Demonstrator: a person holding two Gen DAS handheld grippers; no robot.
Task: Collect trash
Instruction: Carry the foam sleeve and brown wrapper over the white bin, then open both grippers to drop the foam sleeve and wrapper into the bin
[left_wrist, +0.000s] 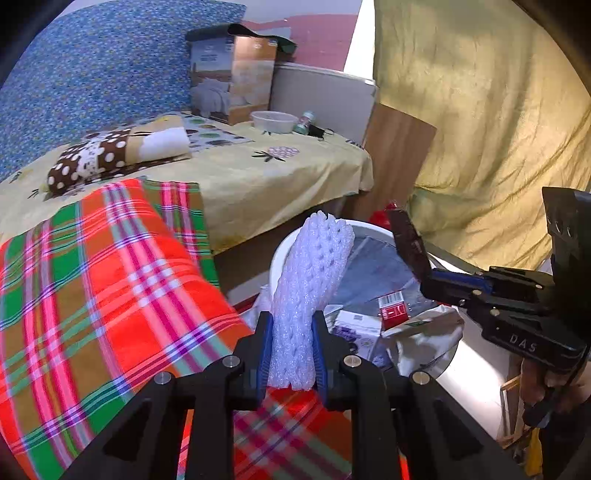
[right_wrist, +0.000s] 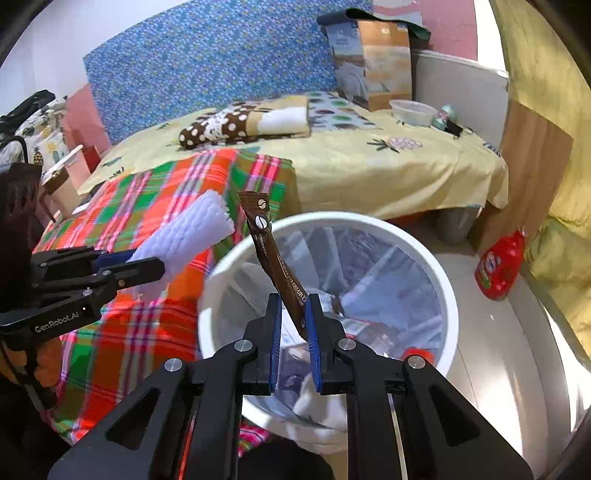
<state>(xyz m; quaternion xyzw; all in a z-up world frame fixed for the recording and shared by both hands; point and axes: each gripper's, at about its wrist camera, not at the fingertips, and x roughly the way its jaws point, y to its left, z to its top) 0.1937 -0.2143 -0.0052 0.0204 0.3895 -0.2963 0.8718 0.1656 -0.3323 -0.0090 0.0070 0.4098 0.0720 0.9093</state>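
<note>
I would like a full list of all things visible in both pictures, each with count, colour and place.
foam net: 1, white, held in left gripper beside bin
coffee sachet: 1, brown, held in right gripper above bin
bin: 1, white, on floor by bed, trash inside
blanket: 1, red, green and pink plaid, on bed
bedsheet: 1, yellow, over bed
pillow: 1, brown with white dots, on bed
box: 1, brown and grey, far end of bed
bowl: 1, clear, beside box
bottle: 1, red, on floor right of bin
left gripper: 1, black with blue pads, shut
right gripper: 1, black with blue pads, shut
</note>
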